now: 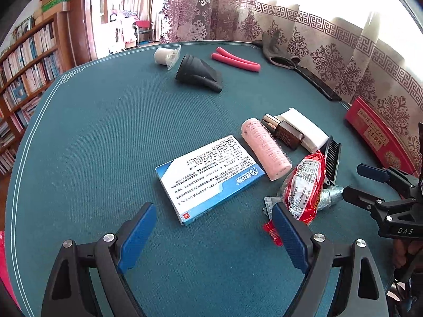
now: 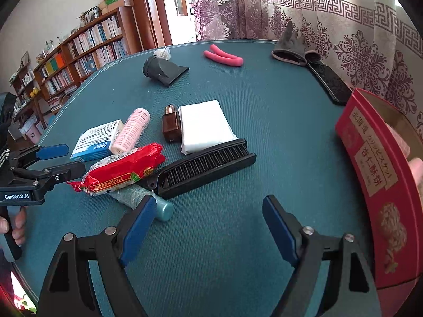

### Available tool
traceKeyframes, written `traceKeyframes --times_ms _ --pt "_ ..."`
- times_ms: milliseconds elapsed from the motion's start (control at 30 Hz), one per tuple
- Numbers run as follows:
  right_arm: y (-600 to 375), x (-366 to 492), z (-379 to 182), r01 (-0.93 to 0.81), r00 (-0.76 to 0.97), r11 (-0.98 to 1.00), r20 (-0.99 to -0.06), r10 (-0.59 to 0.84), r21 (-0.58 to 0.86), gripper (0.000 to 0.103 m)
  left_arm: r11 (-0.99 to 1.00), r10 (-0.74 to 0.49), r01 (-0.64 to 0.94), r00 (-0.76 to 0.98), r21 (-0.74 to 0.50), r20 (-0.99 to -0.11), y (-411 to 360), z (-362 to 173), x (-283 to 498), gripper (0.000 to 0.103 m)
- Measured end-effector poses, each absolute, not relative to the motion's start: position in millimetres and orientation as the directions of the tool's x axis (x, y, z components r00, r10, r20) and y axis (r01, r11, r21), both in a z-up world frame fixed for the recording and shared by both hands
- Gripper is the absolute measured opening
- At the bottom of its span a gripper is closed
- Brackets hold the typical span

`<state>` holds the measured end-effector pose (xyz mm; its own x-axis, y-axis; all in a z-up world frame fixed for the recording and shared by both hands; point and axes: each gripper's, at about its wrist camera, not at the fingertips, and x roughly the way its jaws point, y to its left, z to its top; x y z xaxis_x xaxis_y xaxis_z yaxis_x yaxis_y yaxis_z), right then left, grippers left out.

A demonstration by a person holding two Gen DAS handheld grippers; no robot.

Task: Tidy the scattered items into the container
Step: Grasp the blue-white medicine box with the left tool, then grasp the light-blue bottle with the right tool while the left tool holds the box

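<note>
Patterned curtains [image 1: 304,34] backlit by daylight, wooden bookshelf [image 2: 79,52], green table [image 1: 105,132]

Table centre: carton [image 2: 97,138], roller [image 2: 130,130], bottle [image 2: 171,124] and tissue pack [image 2: 205,126] lie side by side, left to right.
Before them: snack bag [image 2: 124,167] rests on tube [image 2: 148,198]; comb [image 2: 206,167] right of the bag.
Far side: nozzle [image 2: 164,70], foam stick [image 2: 223,56], gloves [image 2: 292,47].
Right edge: tin [image 2: 378,169].

A home: bookshelves [image 2: 79,52], patterned curtains [image 2: 330,26].
</note>
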<state>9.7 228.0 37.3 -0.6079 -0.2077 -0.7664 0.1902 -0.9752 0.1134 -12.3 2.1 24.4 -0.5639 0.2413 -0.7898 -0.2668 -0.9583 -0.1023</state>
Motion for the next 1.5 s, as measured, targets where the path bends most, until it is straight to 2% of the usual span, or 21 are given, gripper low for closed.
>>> traceKeyframes --times_ms 200,333,467,633,667,700,733,767,867,967,1067,1200,1267,1367,1400,1500 --pt "231.4 12.9 31.4 0.173 -0.592 -0.974 -0.775 -0.223 0.148 0.086 -0.967 0.198 -0.245 -0.581 -0.062 -0.789 -5.3 21.5 -42.7 0.090" --pt "230.5 15.4 31.9 0.174 -0.594 -0.973 -0.772 -0.225 0.149 0.086 -0.955 0.222 -0.290 -0.563 -0.061 -0.796 1.3 18.1 -57.5 0.090" --pt "228.6 15.8 30.0 0.176 -0.598 -0.975 -0.772 -0.217 0.138 0.086 -0.940 0.183 -0.342 -0.559 0.023 -0.809 18.6 7.9 -64.2 0.090" --pt "223.2 16.7 28.0 0.187 -0.606 -0.977 -0.771 -0.197 0.103 0.086 -0.945 0.208 -0.326 -0.557 -0.019 -0.804 11.9 6.9 -69.9 0.090" --pt "222.3 16.7 27.8 0.188 -0.608 -0.977 -0.770 -0.194 0.097 0.086 -0.948 0.209 -0.317 -0.558 -0.026 -0.803 9.3 7.1 -69.8 0.089" --pt "221.7 17.0 27.6 0.189 -0.610 -0.977 -0.769 -0.192 0.094 0.086 -0.951 0.203 -0.307 -0.564 -0.025 -0.800 7.1 8.0 -68.6 0.079" --pt "221.4 17.1 27.5 0.189 -0.611 -0.978 -0.768 -0.191 0.092 0.087 -0.955 0.200 -0.297 -0.570 -0.027 -0.797 5.0 10.2 -66.4 0.062" --pt "221.5 17.1 27.5 0.189 -0.612 -0.978 -0.767 -0.191 0.093 0.087 -0.956 0.208 -0.290 -0.570 -0.042 -0.795 2.2 12.3 -64.4 0.055" --pt "222.7 16.3 28.6 0.184 -0.612 -0.978 -0.767 -0.195 0.102 0.087 -0.963 0.238 -0.244 -0.569 -0.114 -0.788 -8.4 15.9 -55.5 0.055" --pt "223.8 16.7 32.1 0.192 -0.607 -0.970 -0.759 -0.236 0.149 0.087 -0.970 0.232 -0.204 -0.585 -0.136 -0.777 -16.4 18.5 -41.1 0.055" --pt "217.2 18.2 36.0 0.239 -0.593 -0.951 -0.746 -0.303 0.196 0.087 -0.971 0.235 -0.172 -0.595 -0.164 -0.769 -27.3 21.7 -28.6 0.055" --pt "197.4 15.6 36.5 0.321 -0.582 -0.931 -0.739 -0.338 0.173 0.087 -0.974 0.228 -0.142 -0.599 -0.178 -0.768 -38.5 23.9 -20.0 0.055" --pt "189.8 8.8 32.9 0.345 -0.565 -0.924 -0.749 -0.346 0.166 0.084 -0.974 0.227 -0.132 -0.598 -0.185 -0.769 -43.2 23.5 -16.7 0.055" --pt "181.0 2.6 31.5 0.367 -0.549 -0.917 -0.760 -0.348 0.156 0.072 -0.974 0.224 -0.121 -0.596 -0.190 -0.771 -47.2 22.0 -13.0 0.055" --pt "177.4 3.0 32.2 0.385 -0.536 -0.909 -0.763 -0.361 0.160 0.063 -0.974 0.224 -0.117 -0.594 -0.193 -0.772 -48.2 21.0 -11.6 0.055" --pt "164.7 13.6 31.8 0.467 -0.474 -0.864 -0.772 -0.424 0.188 0.049 -0.973 0.228 -0.111 -0.586 -0.201 -0.778 -50.8 17.0 -9.3 0.055"
